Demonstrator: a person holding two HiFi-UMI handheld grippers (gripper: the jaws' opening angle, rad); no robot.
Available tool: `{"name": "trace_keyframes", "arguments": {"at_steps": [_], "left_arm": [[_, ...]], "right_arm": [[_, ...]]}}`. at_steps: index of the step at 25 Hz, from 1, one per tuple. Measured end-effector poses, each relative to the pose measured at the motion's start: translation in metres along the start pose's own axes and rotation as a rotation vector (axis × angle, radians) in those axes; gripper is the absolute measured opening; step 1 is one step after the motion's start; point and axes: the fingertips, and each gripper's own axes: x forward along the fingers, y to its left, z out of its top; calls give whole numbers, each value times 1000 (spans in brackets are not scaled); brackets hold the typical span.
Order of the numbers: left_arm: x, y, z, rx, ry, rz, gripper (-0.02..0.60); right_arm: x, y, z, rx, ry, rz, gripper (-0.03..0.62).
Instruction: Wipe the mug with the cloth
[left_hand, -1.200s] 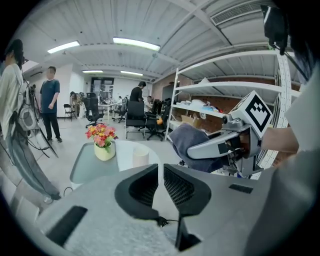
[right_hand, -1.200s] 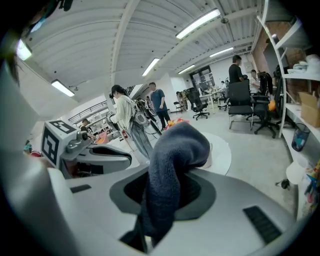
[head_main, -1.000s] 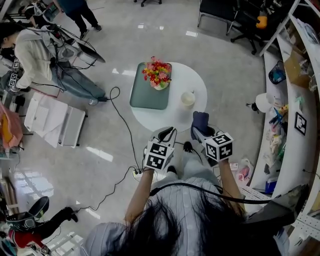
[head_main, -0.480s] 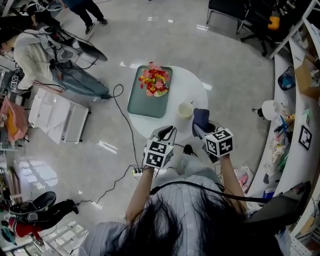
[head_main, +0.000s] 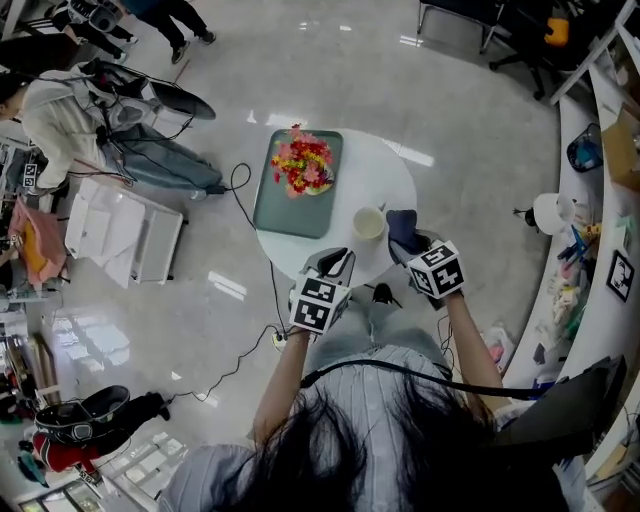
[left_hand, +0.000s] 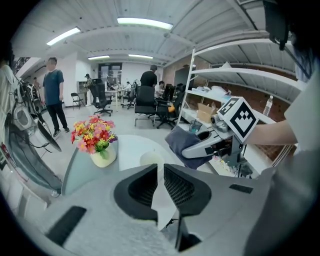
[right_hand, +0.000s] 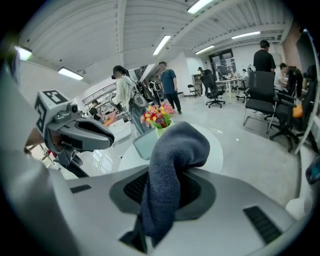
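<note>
Dark blue cloth (right_hand: 175, 145) is pinched in the right gripper's (right_hand: 162, 187) jaws, bunched up and drooping over them. The left gripper (left_hand: 159, 175) has its jaws pressed together on nothing. Just ahead of the left jaws, the mug (head_main: 368, 222) stands on the white counter (head_main: 390, 175), beside the cloth but seemingly not touching it. The cloth is in hand, but holding and wiping the mug remain to be done. Beyond the mug stand flowers (head_main: 298, 160).

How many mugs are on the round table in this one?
1. The mug stands on the round white table, right of the green tray bearing the flowers, beside the dark blue cloth. Nothing suggests a hidden second.
</note>
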Motion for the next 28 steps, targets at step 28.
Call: {"name": "trace_keyframes", "arguments": {"at_steps": [28], "left_arm": [[142, 41, -1, 686, 396, -327, 138]], "right_arm": [[71, -37, -46, -184, 270, -56, 101]]}}
